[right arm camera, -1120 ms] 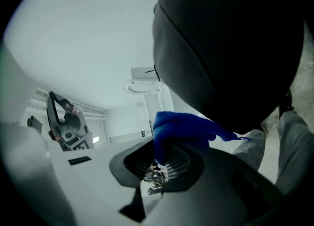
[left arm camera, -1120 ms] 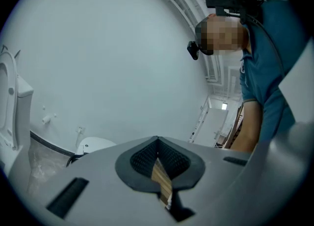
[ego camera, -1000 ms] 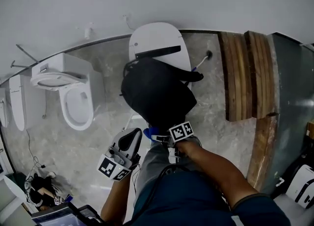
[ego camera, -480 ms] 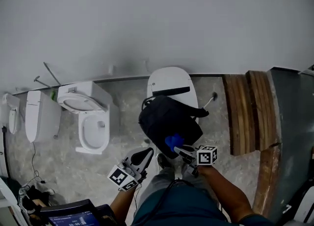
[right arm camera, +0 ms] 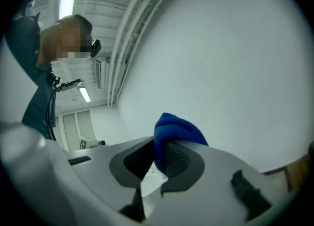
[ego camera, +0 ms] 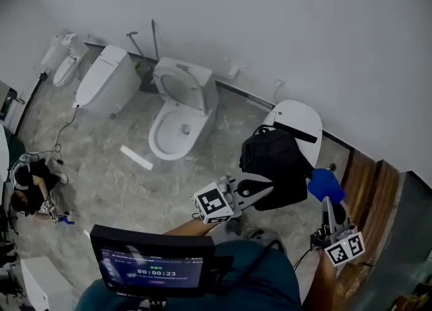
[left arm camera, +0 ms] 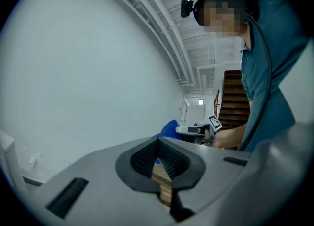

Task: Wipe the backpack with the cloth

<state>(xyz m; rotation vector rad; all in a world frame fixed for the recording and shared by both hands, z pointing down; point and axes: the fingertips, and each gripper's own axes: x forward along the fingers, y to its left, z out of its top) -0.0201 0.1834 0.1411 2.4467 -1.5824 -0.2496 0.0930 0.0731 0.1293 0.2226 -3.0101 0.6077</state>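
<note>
Room: bathroom with a pale marble-tiled floor (ego camera: 108,181) and a plain grey wall (ego camera: 270,26).
Left hand-held gripper (ego camera: 265,183): jaws pressed together on nothing. The left gripper view shows only the wall and wooden steps past its tips. In the head view its nose overlaps the lower left edge of the backpack (ego camera: 273,166), but I cannot tell whether it touches.
Why so held: probably parked by the bag, ready to steady it. It tilts upward and looks across at the other tool rather than down at the fabric.
Right hand-held gripper (ego camera: 329,200): pinching the blue cloth (ego camera: 326,184), which bulges out above the jaws in a bunched wad (right arm camera: 175,131).
Cloth against bag: just beside the backpack's right edge in the head view. The right gripper view shows only wall behind the cloth, so it seems lifted clear, not pressed on.
Backpack: black, slumped on the closed white toilet lid (ego camera: 302,119), between the two tools and just beyond them. The raised lid likely brings it within reach.
Step in hand: by my reading a pause between strokes. The cloth must come down and leftward to meet the bag.
Farther off: an open white toilet (ego camera: 177,110), with more fixtures along the wall.
</note>
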